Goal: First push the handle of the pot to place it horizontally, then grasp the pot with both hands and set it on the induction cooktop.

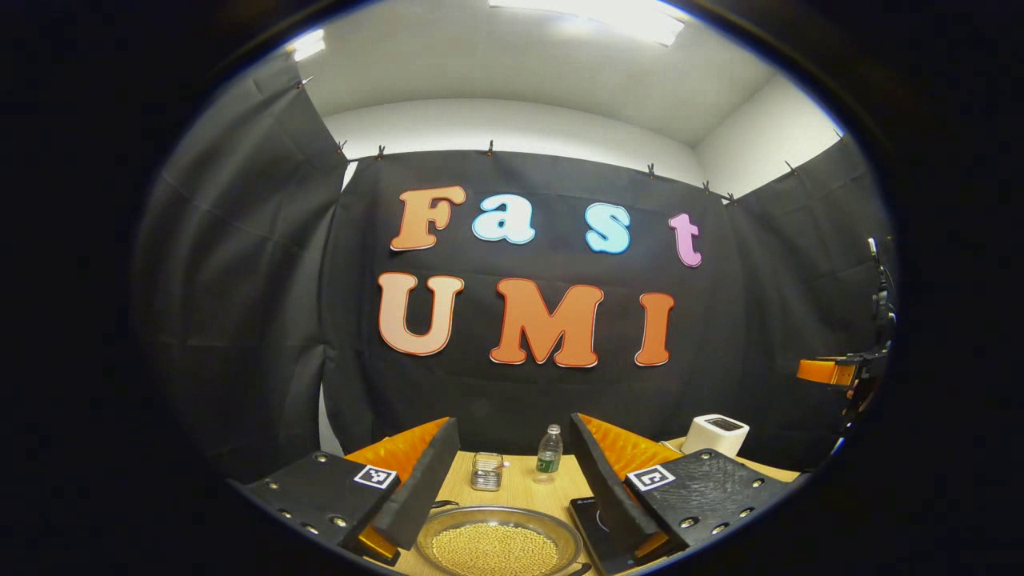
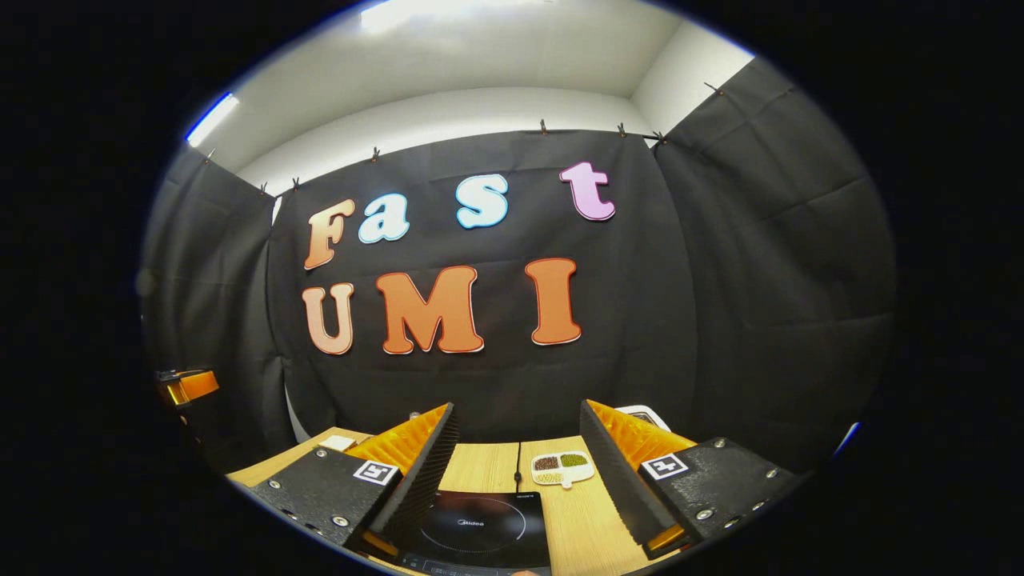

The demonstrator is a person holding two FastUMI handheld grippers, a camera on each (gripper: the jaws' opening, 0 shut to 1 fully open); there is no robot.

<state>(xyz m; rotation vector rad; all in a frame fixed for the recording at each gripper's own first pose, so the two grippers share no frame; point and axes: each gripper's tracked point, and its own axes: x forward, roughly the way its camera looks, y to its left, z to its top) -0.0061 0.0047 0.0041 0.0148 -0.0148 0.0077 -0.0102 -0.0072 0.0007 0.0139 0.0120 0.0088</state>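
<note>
In the left gripper view, the pot is a shallow metal pan full of pale yellow beans. It sits on the wooden table just below my open left gripper. A dark stub shows at its near right rim. The black induction cooktop lies to the pot's right, partly behind my right-hand finger. In the right gripper view, the cooktop lies flat under my open right gripper, nothing between the fingers. Each gripper appears small at the other view's edge.
A glass jar and a small plastic bottle stand behind the pot. A white appliance sits at the back right. A small white dish of beans lies beyond the cooktop on the table.
</note>
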